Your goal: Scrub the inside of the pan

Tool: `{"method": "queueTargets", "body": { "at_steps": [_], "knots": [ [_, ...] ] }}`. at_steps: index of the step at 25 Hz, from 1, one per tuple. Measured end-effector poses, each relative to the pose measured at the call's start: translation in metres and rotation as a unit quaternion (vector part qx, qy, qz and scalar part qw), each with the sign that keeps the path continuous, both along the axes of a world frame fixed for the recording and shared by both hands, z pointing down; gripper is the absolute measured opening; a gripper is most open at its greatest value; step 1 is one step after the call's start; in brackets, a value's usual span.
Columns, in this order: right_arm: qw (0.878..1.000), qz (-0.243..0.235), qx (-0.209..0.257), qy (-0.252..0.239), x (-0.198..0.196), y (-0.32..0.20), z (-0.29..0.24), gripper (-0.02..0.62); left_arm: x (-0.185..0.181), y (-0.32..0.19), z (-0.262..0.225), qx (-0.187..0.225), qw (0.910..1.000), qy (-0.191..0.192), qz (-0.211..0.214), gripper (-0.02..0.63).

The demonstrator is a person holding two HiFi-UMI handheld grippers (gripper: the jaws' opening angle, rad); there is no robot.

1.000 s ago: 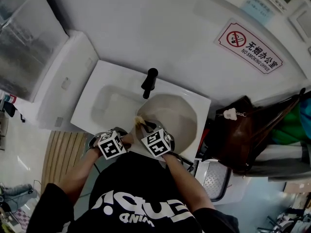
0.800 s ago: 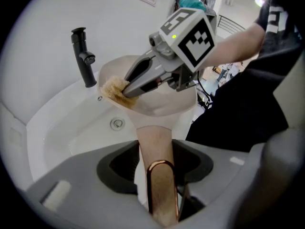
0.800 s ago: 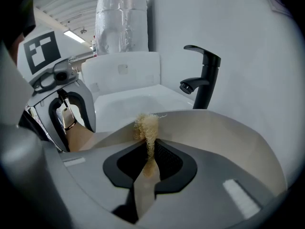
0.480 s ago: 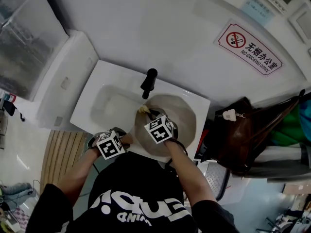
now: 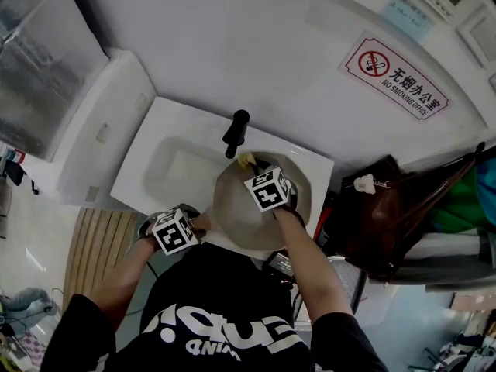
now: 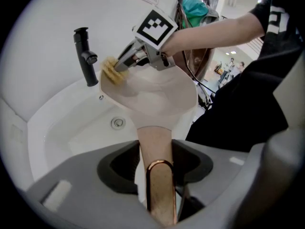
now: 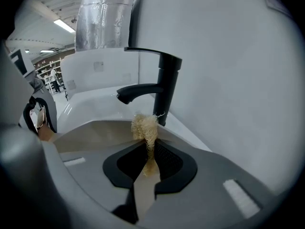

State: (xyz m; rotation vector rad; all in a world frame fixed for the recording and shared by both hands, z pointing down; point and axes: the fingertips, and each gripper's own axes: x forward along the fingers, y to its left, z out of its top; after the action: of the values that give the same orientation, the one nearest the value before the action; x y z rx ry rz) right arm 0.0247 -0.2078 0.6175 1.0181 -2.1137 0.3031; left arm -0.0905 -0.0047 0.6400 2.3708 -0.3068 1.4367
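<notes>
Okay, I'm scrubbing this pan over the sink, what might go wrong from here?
1. The scrubber works at the far rim of the pan, right beside the faucet; a longer stroke may knock the right claw into it.
2. The left claw grips only the pan handle, so pushing on the far rim might twist or tip the pan into the sink.
3. Only a thin strip of scrubber sits in the right claw; it may pull out.

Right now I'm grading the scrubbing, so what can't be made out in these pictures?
- Head view: the pan is too small to show dirt; the right gripper covers part of its inside.
- Right gripper view: its own body hides where the scrubber meets the pan.
- Left gripper view: the handle ends out of sight between the jaws.
</notes>
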Motion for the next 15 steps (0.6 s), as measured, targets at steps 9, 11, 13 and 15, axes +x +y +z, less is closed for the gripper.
{"method": "queueTargets", "body": {
  "at_steps": [9, 11, 13, 15],
  "knots": [
    [0.997, -0.016, 0.019, 0.075, 0.032, -0.013, -0.007, 0.052, -0.001, -0.001, 0.000, -0.003, 1.0000, 0.000, -0.008, 0.204],
    [0.995, -0.016, 0.021, 0.094, 0.044, -0.015, -0.008, 0.052, -0.001, -0.001, 0.000, -0.004, 0.9999, 0.000, -0.010, 0.202],
    [0.994, -0.014, 0.021, 0.108, 0.057, -0.015, -0.010, 0.052, -0.001, -0.001, 0.000, -0.007, 0.9999, -0.002, -0.011, 0.202],
    [0.993, -0.008, 0.019, 0.117, 0.070, -0.014, -0.011, 0.052, -0.001, -0.001, 0.000, -0.008, 0.9999, -0.004, -0.013, 0.201]
  ]
}}
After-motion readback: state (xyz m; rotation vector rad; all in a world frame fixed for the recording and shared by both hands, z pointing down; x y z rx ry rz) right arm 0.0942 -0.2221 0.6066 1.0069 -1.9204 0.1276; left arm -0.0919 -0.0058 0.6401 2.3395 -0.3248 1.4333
